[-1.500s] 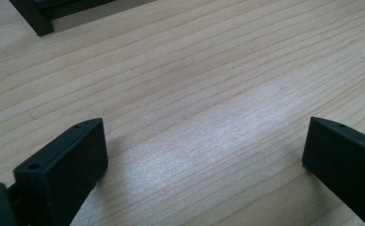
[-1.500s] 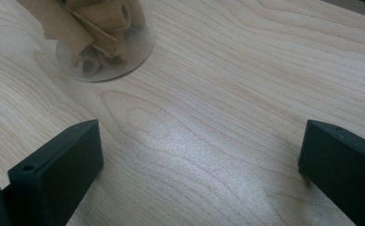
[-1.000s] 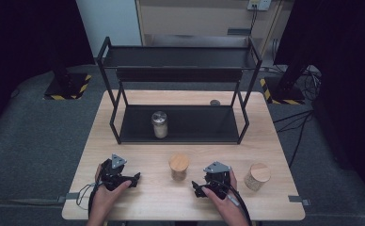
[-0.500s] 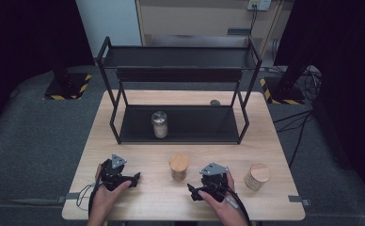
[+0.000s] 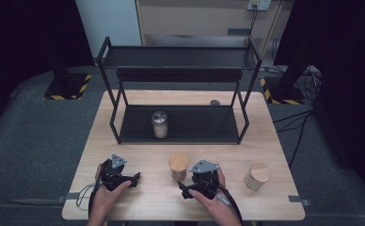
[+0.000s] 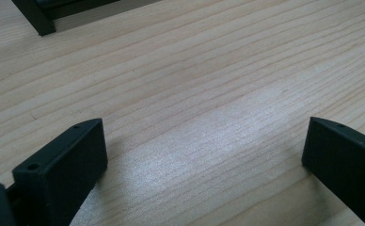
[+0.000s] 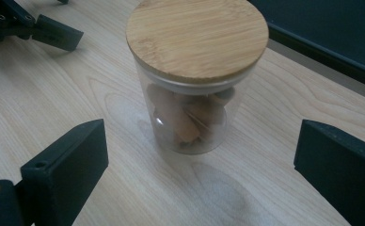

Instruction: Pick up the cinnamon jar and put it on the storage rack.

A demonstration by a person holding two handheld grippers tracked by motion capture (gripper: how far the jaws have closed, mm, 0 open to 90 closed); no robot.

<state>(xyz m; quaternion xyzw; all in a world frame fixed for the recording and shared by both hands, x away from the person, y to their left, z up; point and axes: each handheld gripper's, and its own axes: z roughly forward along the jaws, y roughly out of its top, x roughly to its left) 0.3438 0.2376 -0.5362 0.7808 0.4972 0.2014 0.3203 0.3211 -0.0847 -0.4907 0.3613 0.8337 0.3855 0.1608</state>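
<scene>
A: Near the bottom middle of the high view, the right hand-held gripper (image 5: 184,190) points left toward the jar (image 5: 178,165) with the bamboo lid. Why there?

B: To line up for a grasp, I'd judge. In the right gripper view that jar (image 7: 197,75) stands upright on the surface (image 7: 53,99) just ahead of the jaws and centred between them. The jaws stand wide and have just been closing a little, though nothing is between them yet and the pads touch nothing.

A: And the left hand-held gripper (image 5: 134,178)?

B: It sits at the lower left of the high view, released too, its jaws spread over bare wood in the left gripper view. It looks parked, out of the way.

A: How many jars?

B: Three. Two with wooden lids on the surface: the one being approached, and another (image 5: 256,176) at the lower right, well apart from it. A third, with a metal lid (image 5: 160,124), stands on the bottom tier of the black shelf (image 5: 180,56).

A: So the shelf is probably where they go?

B: Likely, since one is already there. A small dark round thing (image 5: 214,102) lies behind the shelf; I can't tell what it is.
</scene>
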